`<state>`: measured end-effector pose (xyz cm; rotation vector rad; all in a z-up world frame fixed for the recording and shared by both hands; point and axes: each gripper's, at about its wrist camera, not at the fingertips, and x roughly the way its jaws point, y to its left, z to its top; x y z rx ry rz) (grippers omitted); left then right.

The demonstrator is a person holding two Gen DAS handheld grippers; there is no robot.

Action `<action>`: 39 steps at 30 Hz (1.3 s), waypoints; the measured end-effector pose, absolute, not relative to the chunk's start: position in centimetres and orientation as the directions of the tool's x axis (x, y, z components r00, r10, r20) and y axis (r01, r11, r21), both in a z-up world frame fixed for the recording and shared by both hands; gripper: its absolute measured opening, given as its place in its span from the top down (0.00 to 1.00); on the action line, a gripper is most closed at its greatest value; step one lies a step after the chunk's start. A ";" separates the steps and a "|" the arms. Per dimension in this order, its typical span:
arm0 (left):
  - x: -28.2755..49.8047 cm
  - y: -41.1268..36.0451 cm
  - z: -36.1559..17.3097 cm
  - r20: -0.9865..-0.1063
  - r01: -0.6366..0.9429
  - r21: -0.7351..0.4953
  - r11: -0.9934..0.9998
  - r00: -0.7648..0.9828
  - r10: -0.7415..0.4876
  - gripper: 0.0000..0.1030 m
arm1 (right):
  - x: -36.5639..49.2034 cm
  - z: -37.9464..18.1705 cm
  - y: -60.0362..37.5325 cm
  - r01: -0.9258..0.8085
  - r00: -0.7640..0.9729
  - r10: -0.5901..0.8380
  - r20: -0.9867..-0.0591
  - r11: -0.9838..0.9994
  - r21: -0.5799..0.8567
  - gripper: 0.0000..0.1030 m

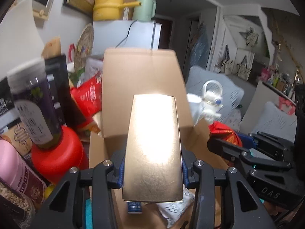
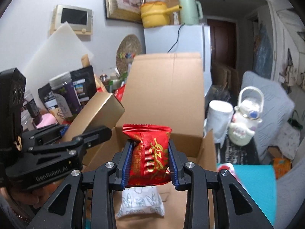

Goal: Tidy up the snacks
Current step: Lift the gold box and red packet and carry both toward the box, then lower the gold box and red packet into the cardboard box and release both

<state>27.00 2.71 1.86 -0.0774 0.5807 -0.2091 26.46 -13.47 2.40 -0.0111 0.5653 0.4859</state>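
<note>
My left gripper [image 1: 153,173] is shut on a long gold box [image 1: 152,148], held over the open cardboard box [image 1: 141,76]; glare washes out the gold box's top. In the right wrist view the same gold box [image 2: 95,118] and the left gripper [image 2: 83,137] show at the left. My right gripper [image 2: 150,162] is shut on a red snack packet [image 2: 150,152] with gold lettering, above the cardboard box [image 2: 165,95] with its far flap upright. Inside it lies a white printed packet [image 2: 141,204]. The right gripper [image 1: 221,145] with the red packet [image 1: 226,133] appears at the right of the left wrist view.
Left of the box stand a purple jar [image 1: 36,103], a red canister [image 1: 57,152], a pink bottle [image 1: 13,169] and a red bag [image 1: 89,95]. A white teapot-shaped jar [image 2: 246,122] and paper roll [image 2: 219,118] sit on the right. A fridge [image 2: 177,38] stands behind.
</note>
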 end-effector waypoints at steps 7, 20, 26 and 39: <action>29.0 3.0 -0.8 -0.616 0.138 -0.113 0.984 0.767 -0.179 0.58 | 29.0 -0.6 -12.3 -0.410 0.703 0.379 -0.602 0.907 0.092 0.67; 31.6 2.4 -4.7 -0.756 0.099 -0.081 0.992 0.642 -0.126 0.58 | 31.4 -3.8 -12.2 -0.370 0.608 0.381 -0.697 0.912 0.176 0.66; 31.6 1.8 -5.0 -0.772 0.088 -0.020 0.996 0.632 -0.071 0.56 | 31.6 -3.7 -12.2 -0.350 0.613 0.357 -0.705 0.923 0.162 0.42; 30.8 2.0 -3.0 -0.745 0.068 -0.027 0.997 0.664 -0.065 0.43 | 30.1 -2.4 -13.5 -0.339 0.645 0.339 -0.685 0.930 0.141 0.41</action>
